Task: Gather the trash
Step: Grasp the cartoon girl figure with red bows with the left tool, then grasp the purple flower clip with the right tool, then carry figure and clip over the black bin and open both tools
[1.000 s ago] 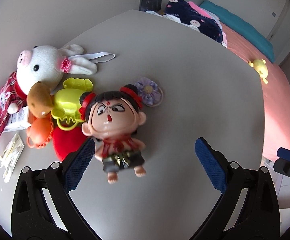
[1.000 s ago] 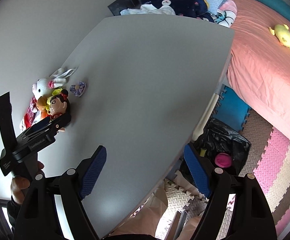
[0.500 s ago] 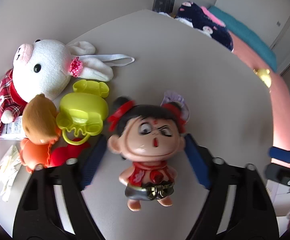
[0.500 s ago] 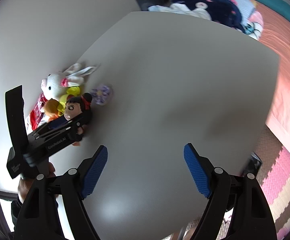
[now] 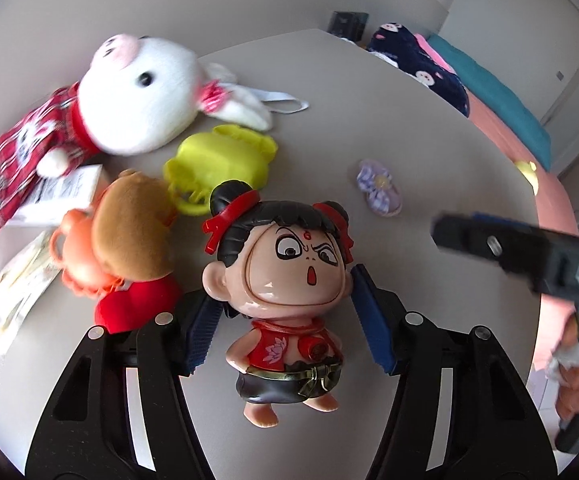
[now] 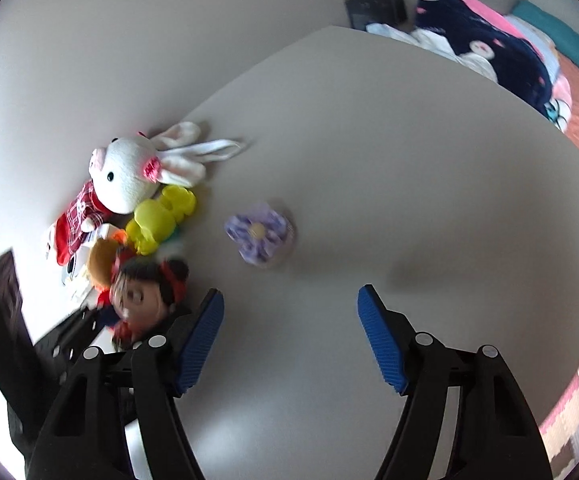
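Grippers both over the grey tabletop (image 6: 369, 200), pitched steeply down. Left gripper (image 5: 285, 326) straddles the glossy big-headed doll figurine with black hair buns and red ribbons (image 5: 285, 280); its blue ribbed pads have just been closing and now stand at either side of the doll's head and neck, the right pad seemingly touching the ear, the left pad hidden behind the cheek, so whether the grip is firm I cannot tell. Doll sits upright, feet toward the camera, at the near edge of a toy heap, which is probably why it is taken first: nothing rests on it. Heap behind it, touching or overlapping: white plush rabbit in a red plaid dress (image 5: 137, 96), yellow-green plastic toy with a ring handle (image 5: 221, 160), brown-and-orange plush (image 5: 129, 224), a red soft lump (image 5: 137, 304), a white printed box (image 5: 57, 196) and crumpled pale wrappers (image 5: 17, 284) at the far left. Right gripper (image 6: 291, 340) has just been narrowing its jaws but holds nothing, bare table between the pads; it points toward the small lilac flower-shaped clip (image 6: 259, 234), which lies alone, apart from the heap. Judgement: one hand per item, so the loose clip looks like the right hand's target. Wrappers look the likeliest real trash; still untouched.
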The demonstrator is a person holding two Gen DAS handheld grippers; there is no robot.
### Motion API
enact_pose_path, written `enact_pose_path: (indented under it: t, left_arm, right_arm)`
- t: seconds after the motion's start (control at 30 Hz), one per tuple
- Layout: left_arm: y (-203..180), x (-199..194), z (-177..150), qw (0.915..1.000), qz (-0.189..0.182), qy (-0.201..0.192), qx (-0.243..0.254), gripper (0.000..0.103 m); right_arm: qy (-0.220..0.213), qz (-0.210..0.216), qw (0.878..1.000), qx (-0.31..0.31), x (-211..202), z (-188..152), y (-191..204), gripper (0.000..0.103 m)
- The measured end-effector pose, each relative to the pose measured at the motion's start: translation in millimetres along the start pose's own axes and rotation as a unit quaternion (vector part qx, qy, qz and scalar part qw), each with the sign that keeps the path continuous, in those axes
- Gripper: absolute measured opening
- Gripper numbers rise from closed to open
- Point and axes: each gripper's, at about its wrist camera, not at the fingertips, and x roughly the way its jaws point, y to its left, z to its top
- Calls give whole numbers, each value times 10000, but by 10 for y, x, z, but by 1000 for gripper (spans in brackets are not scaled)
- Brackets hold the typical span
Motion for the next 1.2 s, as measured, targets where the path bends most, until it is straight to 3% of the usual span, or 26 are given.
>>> enact_pose_path:
  t: [0.33, 0.37, 0.47, 0.53, 0.87, 1.2]
  left_arm:
    - [159, -146, -171, 9997, -174, -11, -154, 61]
    - [150, -131, -153, 9997, -195, -5, -159, 61]
    - [154, -146, -166, 9997, -212, 11, -152, 61]
    - [156, -164, -180, 9996, -221, 33, -157, 61]
    - [-63, -300, -208, 9996, -291, -23, 29, 61]
    - [-867, -471, -240, 9952, -604, -103, 765, 61]
  right_arm:
    - [56, -249, 9982, -545, 383, 224, 256, 53]
    - [47, -338, 9973, -644, 405, 239, 288, 48]
    - [28, -558, 9944, -895, 452, 256, 350, 21]
    - [56, -516, 9949, -863, 449, 245, 330, 14]
    - [-117, -284, 9984, -484, -25, -29, 97, 13]
    - [-530, -152, 9984, 109, -891, -563, -409, 13]
